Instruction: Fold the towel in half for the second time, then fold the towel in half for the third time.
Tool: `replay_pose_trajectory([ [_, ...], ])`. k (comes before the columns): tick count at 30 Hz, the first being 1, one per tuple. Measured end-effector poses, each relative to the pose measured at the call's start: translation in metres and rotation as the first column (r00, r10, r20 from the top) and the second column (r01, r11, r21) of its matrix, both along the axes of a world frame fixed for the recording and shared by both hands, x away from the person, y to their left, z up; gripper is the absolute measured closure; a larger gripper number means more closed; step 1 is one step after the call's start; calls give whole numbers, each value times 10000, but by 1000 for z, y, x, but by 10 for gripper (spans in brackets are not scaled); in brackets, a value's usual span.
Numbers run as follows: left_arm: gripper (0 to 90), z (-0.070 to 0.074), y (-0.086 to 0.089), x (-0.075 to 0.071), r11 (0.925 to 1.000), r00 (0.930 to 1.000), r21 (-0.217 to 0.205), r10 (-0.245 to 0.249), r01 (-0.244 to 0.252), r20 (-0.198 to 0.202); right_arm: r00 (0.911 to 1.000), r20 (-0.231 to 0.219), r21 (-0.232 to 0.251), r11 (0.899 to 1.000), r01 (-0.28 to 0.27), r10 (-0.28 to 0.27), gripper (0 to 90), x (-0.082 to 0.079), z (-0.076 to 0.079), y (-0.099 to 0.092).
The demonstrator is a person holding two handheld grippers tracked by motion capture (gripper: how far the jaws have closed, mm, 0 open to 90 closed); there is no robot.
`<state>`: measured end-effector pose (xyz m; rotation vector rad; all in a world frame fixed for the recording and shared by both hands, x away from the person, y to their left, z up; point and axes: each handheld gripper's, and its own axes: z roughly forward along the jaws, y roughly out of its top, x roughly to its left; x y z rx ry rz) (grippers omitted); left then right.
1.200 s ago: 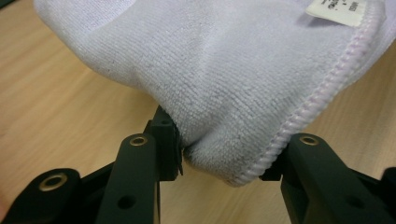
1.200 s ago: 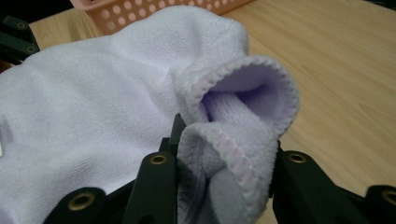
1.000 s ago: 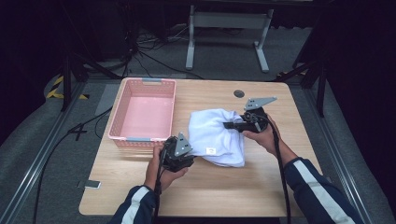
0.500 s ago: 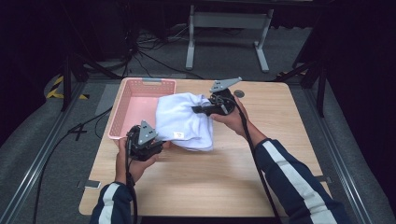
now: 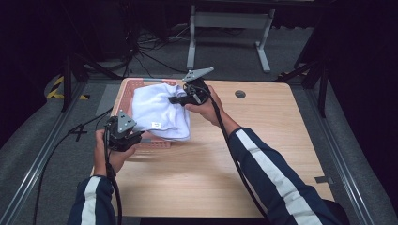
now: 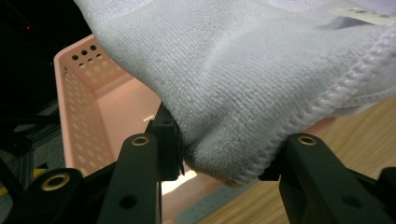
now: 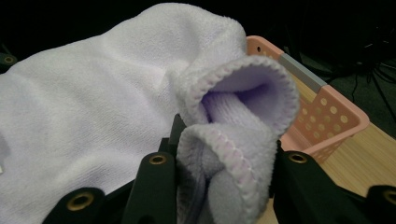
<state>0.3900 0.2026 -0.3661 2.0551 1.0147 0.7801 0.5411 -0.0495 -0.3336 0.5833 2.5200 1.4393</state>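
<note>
High view: white towel (image 5: 157, 112) held over pink basket (image 5: 126, 93) at table (image 5: 263, 140) left edge, left claw (image 5: 133, 137) and right claw (image 5: 177, 99) each gripping an end. Left gripper view: jaws clamped on towel (image 6: 243, 93) hem, basket (image 6: 88, 107) below. Right gripper view: jaws clamped on bunched towel (image 7: 224, 140) fold.

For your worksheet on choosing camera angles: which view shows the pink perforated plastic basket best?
The high view: the pink perforated plastic basket sits at the table's far left, mostly covered by the folded white terry towel. The left gripper view shows one inside corner and perforated wall under the towel; the right gripper view shows an outer corner.
</note>
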Motion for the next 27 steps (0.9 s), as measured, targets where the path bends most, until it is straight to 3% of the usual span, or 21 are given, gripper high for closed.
replay_pose_trajectory([
  [15,616,-12,21,17,9948,9950,412,941,-927,-322,9997,-166,-206,9996,195,-199,688,22,-19,43],
  [19,613,-21,28,25,9907,9903,507,1288,-1262,-526,9990,-341,-313,9992,266,-277,686,28,-29,54],
  [21,610,-29,28,30,9902,9879,583,1318,-1273,-816,9986,-386,-693,9970,336,-363,680,30,-36,61],
  [27,603,-43,24,34,9876,9852,1049,1288,-1171,-1129,9975,-468,-1353,9897,469,-537,671,33,-54,71],
])
